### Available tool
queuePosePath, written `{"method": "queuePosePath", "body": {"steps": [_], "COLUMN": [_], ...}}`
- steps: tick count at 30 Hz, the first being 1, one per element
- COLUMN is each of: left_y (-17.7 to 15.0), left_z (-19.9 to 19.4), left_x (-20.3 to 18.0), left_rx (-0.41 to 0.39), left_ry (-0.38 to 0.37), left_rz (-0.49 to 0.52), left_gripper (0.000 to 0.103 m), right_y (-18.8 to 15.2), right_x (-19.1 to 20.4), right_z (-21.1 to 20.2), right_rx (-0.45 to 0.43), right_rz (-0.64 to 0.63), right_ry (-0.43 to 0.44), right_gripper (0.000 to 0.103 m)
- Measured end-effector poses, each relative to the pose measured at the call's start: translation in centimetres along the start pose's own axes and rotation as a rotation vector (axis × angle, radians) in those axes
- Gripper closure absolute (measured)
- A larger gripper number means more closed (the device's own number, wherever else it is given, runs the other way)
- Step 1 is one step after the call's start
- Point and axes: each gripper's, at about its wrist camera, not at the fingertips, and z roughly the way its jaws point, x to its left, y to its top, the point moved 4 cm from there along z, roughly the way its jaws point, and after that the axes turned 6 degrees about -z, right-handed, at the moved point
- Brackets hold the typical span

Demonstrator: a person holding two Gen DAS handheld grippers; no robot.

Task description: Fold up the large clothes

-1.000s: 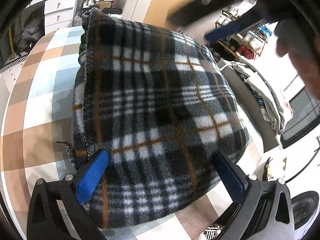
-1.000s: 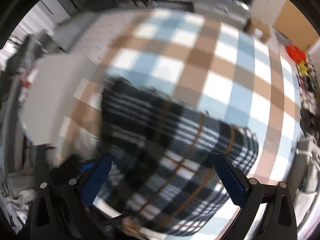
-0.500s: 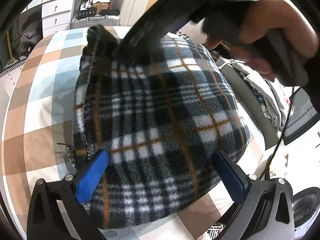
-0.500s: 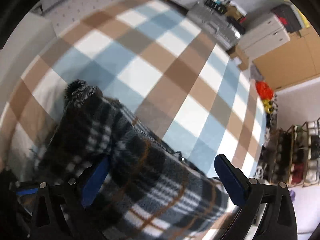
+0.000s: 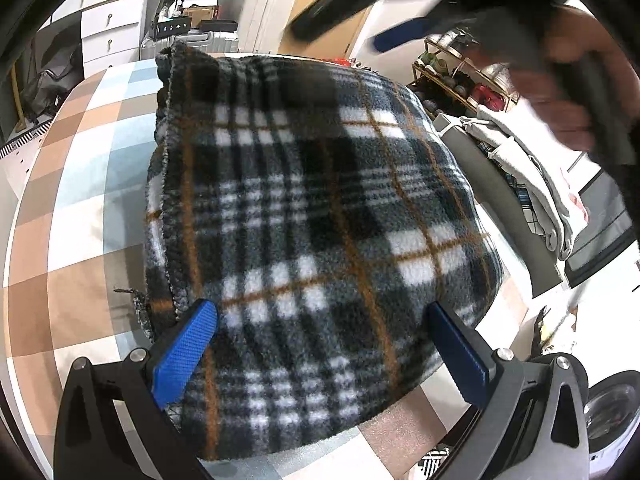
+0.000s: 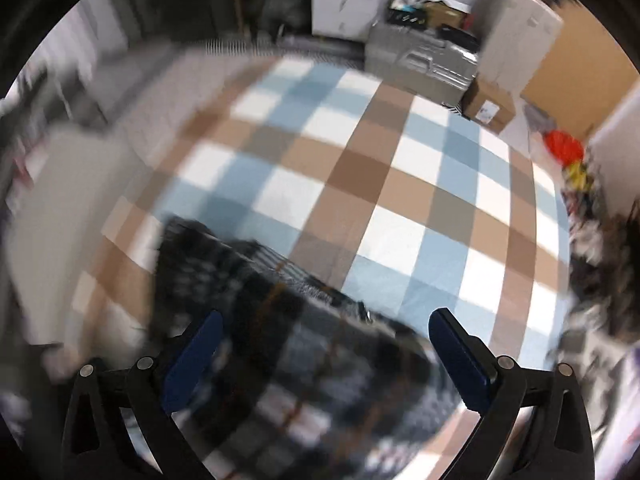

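A folded black, white and orange plaid fleece garment (image 5: 312, 220) lies on the checked brown, blue and white table cover (image 5: 68, 216). My left gripper (image 5: 320, 340) is open and hovers low over the garment's near edge, its blue fingers on either side of the fabric. My right gripper (image 6: 324, 344) is open and empty above the garment (image 6: 288, 344), which looks blurred there. In the left wrist view the right gripper (image 5: 360, 20) is blurred, held by a hand above the garment's far end.
The checked table cover (image 6: 360, 184) stretches beyond the garment. White drawers (image 5: 108, 24), a suitcase (image 5: 188, 40) and a cardboard box (image 6: 488, 104) stand past the far edge. A grey garment (image 5: 532, 172) hangs over a chair and a shoe rack (image 5: 460, 76) stands to the right.
The right gripper has lifted off the garment's far end and swung up and away, so its view is blurred. The garment's raised far corner has settled flat. The left gripper has barely moved.
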Motion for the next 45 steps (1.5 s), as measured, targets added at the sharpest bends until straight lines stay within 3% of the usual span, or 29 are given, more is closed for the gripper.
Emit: {"method": "queuePosePath", "body": {"steps": [3,6,12,18,21,24,28,30,33,36,39,42,45], "left_y": [0.1,0.1,-0.1,-0.1,0.0,-0.1,0.0,1.0,4.1,7.6,10.7,12.3,12.2], "left_z": [0.0,0.0,0.0,-0.2,-0.3,-0.9,-3.8,-5.8,-8.1,-8.4,-6.7,-4.6,-1.8], "left_x": [0.0,0.0,0.0,0.3,0.5,0.8,1.5,2.0,1.8,1.0,0.3,1.4,3.0], "left_rx": [-0.001,-0.003,-0.011,-0.015,-0.016,-0.021,-0.071,-0.12,-0.166,-0.154,-0.127,-0.155,-0.09], "left_ry": [0.0,0.005,0.005,-0.017,-0.035,-0.062,-0.139,-0.193,-0.277,-0.302,-0.237,-0.11,-0.075], "left_rz": [-0.006,-0.007,-0.008,-0.029,-0.032,-0.031,-0.094,-0.177,-0.238,-0.257,-0.262,-0.265,-0.309], "left_gripper": [0.001,0.001,0.001,0.001,0.001,0.001,0.001,0.001,0.001,0.001,0.001,0.001,0.001], "right_y": [-2.2,-4.3,-6.6,-6.7,-7.0,-8.0,-12.4,-15.3,-18.3,-19.8,-20.3,-20.1,-20.0], "right_x": [-0.6,-0.8,-1.6,-1.9,-2.1,-3.0,-4.0,-2.8,-1.8,-1.8,-2.5,-2.2,-1.5], "right_z": [-2.6,-2.5,2.5,5.2,5.2,3.8,-0.8,-2.6,-2.7,0.9,1.5,1.6,1.2], "right_rx": [-0.011,0.022,0.111,0.08,0.03,-0.082,-0.31,-0.396,-0.451,-0.405,-0.446,-0.443,-0.442], "right_rz": [0.064,0.104,0.211,0.303,0.313,0.374,0.53,0.518,0.509,0.55,0.576,0.534,0.486], "right_ry": [0.157,0.278,0.324,0.345,0.337,0.388,0.573,0.732,0.85,0.963,1.042,1.034,0.992], "right_gripper": [0.0,0.0,0.0,0.0,0.0,0.0,0.0,0.0,0.0,0.0,0.0,0.0,0.0]}}
